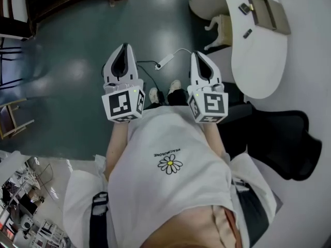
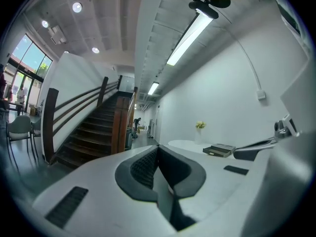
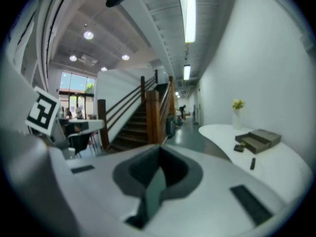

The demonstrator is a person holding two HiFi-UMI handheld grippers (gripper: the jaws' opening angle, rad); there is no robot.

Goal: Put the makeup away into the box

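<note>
A grey-brown box (image 1: 269, 12) lies open on the white round-edged table (image 1: 258, 61) at the top right. Beside it lie a small dark compact (image 1: 244, 8) and a short dark stick (image 1: 247, 33). The right gripper view shows the same box (image 3: 259, 140), compact (image 3: 240, 148) and stick (image 3: 252, 164) ahead to the right. The left gripper view has the box (image 2: 219, 150) far off. My left gripper (image 1: 123, 48) and right gripper (image 1: 199, 54) are held side by side before my chest, over the floor and well short of the table. Both are shut and empty.
A white power strip with its cable (image 1: 164, 62) lies on the green floor near my feet. A black chair (image 1: 282, 138) stands at the right, a cream stool (image 1: 222, 30) by the table. A wooden staircase (image 2: 94, 127) rises ahead; a flower vase (image 3: 238, 113) stands on the table.
</note>
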